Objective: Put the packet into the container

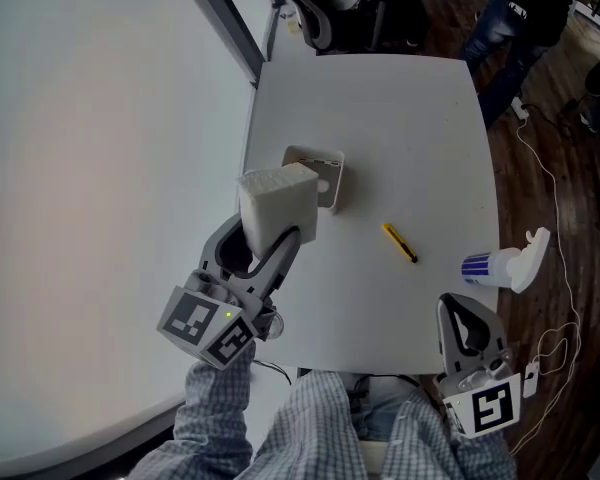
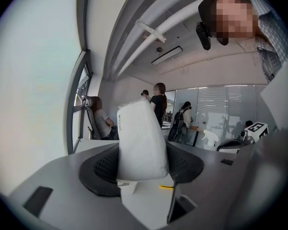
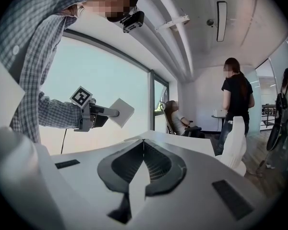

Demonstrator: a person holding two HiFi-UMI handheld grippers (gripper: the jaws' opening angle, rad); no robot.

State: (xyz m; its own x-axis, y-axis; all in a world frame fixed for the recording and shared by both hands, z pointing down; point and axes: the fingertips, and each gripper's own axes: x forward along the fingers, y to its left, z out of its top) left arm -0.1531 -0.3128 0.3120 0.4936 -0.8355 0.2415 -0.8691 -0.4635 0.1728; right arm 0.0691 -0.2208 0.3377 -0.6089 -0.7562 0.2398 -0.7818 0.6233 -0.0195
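Observation:
My left gripper [image 1: 271, 248] is shut on a white, puffy packet [image 1: 277, 207] and holds it upright above the table's left side. Just beyond the packet stands the small white container [image 1: 327, 174] with its opening facing up. In the left gripper view the packet [image 2: 141, 143] fills the gap between the jaws, and the container's edge [image 2: 127, 186] peeks out below it. My right gripper [image 1: 469, 330] rests low at the table's near right edge, shut with nothing in it. The right gripper view shows its jaws [image 3: 143, 147] meeting at the tip, with the packet [image 3: 121, 112] off to the left.
A yellow pen-like tool [image 1: 401, 243] lies mid-table. A white spray bottle [image 1: 504, 266] lies near the right edge. The white table [image 1: 380, 108] stands against a window wall on the left. An office chair [image 1: 325, 13] and people are beyond the far edge.

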